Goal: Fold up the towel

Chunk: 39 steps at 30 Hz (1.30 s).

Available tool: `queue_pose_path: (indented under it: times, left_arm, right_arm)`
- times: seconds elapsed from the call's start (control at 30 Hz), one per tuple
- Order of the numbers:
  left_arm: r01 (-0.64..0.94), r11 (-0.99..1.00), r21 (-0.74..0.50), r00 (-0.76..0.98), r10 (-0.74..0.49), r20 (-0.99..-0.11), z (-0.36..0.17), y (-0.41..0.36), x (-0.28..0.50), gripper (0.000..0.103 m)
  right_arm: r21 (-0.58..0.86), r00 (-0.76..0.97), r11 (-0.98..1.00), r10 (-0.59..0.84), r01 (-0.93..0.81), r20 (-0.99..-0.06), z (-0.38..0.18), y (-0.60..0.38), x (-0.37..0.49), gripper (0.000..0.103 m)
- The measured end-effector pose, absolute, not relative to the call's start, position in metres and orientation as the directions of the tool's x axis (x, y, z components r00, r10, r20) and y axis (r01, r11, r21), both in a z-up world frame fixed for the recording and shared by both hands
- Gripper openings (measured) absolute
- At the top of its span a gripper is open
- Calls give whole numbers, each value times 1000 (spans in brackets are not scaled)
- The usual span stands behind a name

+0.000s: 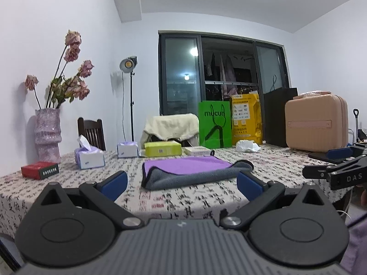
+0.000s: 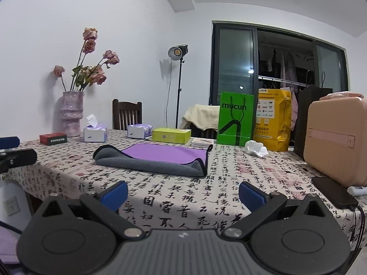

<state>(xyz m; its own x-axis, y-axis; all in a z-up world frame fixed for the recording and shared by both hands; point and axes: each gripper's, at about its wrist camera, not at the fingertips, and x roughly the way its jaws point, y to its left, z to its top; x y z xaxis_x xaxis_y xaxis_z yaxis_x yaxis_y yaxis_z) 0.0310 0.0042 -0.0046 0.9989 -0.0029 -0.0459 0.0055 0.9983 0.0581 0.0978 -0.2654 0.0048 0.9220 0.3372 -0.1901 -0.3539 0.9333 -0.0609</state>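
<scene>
A purple towel with a grey underside (image 1: 192, 171) lies on the patterned tablecloth, its near edge folded over so a grey band shows. It also shows in the right wrist view (image 2: 156, 158). My left gripper (image 1: 182, 184) is open and empty, held back from the towel's near edge. My right gripper (image 2: 183, 193) is open and empty, short of the towel and over the near table. The right gripper's side also shows in the left wrist view (image 1: 335, 167).
At the back stand a vase of dried roses (image 1: 48, 135), tissue packs (image 1: 89, 158), a red box (image 1: 40, 170), a yellow-green box (image 1: 162, 149), a green bag (image 1: 214, 123), a yellow bag (image 1: 246, 119) and a pink case (image 1: 316, 126). A phone (image 2: 333, 192) lies at right.
</scene>
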Motion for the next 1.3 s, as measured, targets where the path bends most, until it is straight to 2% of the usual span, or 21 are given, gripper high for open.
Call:
queue_pose_path:
  times: [0.23, 0.5, 0.8, 1.3]
  left_arm:
    - [-9, 995, 96, 1000, 11, -17, -2, 10, 55, 103]
    - [-7, 993, 119, 998, 15, -61, -14, 15, 95, 103]
    - [-16, 993, 118, 998, 24, -62, -10, 22, 130, 103]
    - [-29, 996, 81, 992, 39, -122, -12, 40, 183, 103]
  right_arm:
    - [-70, 927, 934, 334, -350, -170, 4, -265, 117, 103]
    - [-93, 911, 918, 363, -386, -198, -8, -251, 154, 103]
    - [-81, 900, 909, 386, -409, -203, -8, -242, 185, 103]
    - [-75, 899, 913, 375, -400, -224, -8, -240, 236, 102]
